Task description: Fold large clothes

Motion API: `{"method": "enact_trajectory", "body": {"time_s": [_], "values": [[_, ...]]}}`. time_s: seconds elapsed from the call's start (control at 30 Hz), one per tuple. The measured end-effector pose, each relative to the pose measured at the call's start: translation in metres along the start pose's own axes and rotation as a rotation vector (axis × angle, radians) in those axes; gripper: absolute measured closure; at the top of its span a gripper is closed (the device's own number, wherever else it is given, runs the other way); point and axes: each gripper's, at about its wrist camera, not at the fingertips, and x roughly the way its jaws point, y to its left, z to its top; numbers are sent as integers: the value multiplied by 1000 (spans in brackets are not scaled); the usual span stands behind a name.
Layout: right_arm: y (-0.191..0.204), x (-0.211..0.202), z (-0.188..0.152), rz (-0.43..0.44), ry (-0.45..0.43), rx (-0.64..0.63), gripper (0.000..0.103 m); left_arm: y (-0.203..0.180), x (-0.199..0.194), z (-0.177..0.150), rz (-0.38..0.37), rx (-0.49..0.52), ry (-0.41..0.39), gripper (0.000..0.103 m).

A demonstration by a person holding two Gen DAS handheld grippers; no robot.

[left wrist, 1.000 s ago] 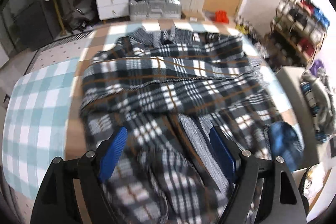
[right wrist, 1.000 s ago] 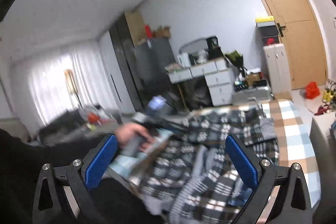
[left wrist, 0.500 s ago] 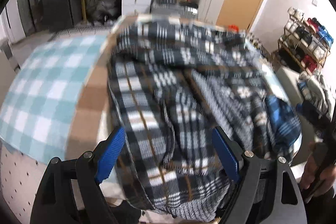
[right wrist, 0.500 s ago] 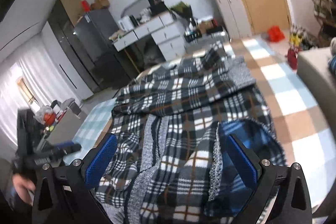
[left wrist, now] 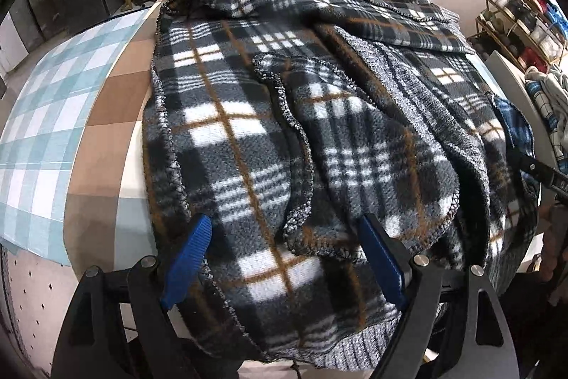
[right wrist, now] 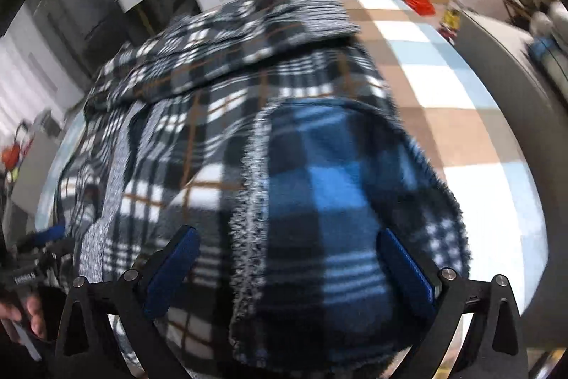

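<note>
Right wrist alone shows blue plaid patch (right wrist: 330, 201).

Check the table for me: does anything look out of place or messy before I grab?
Yes. The plaid fleece lies crumpled in overlapping folds, not flat, and its near edge hangs over the table. A blue plaid piece sits at its right edge, looking like a different fabric or lining. Both grippers, left and right, are open above it.

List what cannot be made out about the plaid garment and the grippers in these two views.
- Left wrist view: plaid fleece garment runs past the bottom edge; its hem is hidden behind the left gripper.
- Right wrist view: motion blur hides whether the right gripper touches the blue plaid part.
</note>
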Motion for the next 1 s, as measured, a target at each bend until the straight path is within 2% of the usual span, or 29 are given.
{"method": "enact_trajectory", "body": {"time_s": [0.13, 0.2, 0.33, 0.4, 0.47, 0.53, 0.6, 0.67, 0.7, 0.73, 0.77, 0.83, 0.87, 0.9, 0.93, 1.0], "values": [[-4, -11, -2, -12, -33, 17, 1, 2, -8, 7, -2, -5, 19, 22], [-5, -29, 2, -5, -112, 55, 0, 4, -17, 14, 0, -9, -11, 21], [-17, -75, 5, 107, -316, 124, 0, 11, -40, 42, 4, -18, -101, 21], [-18, -90, 11, 172, -357, 129, 0, 15, -46, 62, -10, -18, -107, 21], [-15, -102, 22, 234, -359, 113, 0, 20, -53, 86, -33, -14, -111, 21], [-3, -116, 46, 296, -357, 41, 0, 27, -61, 114, -46, 2, -116, 21], [13, -133, 80, 296, -371, -58, 0, 31, -70, 147, 12, 41, -156, 21], [35, -140, 118, 292, -393, -145, 0, 24, -69, 178, 96, 146, -186, 21], [45, -142, 145, 287, -395, -199, 0, 20, -65, 196, 127, 212, -195, 21], [55, -142, 158, 276, -394, -228, 0, 17, -58, 210, 140, 269, -184, 21], [65, -137, 180, 259, -388, -266, 0, 11, -46, 225, 161, 329, -158, 21], [89, -112, 232, 231, -317, -373, 0, 7, -15, 253, 191, 408, -110, 21], [98, -100, 247, 214, -282, -417, 0, 6, -3, 262, 196, 422, -94, 21], [113, -79, 271, 159, -263, -486, 0, 7, 14, 274, 197, 435, -66, 21], [123, -64, 283, 132, -263, -550, 0, 9, 25, 283, 192, 435, -47, 21], [140, -30, 304, 165, -230, -682, 0, 13, 51, 305, 156, 424, -19, 21]]}}
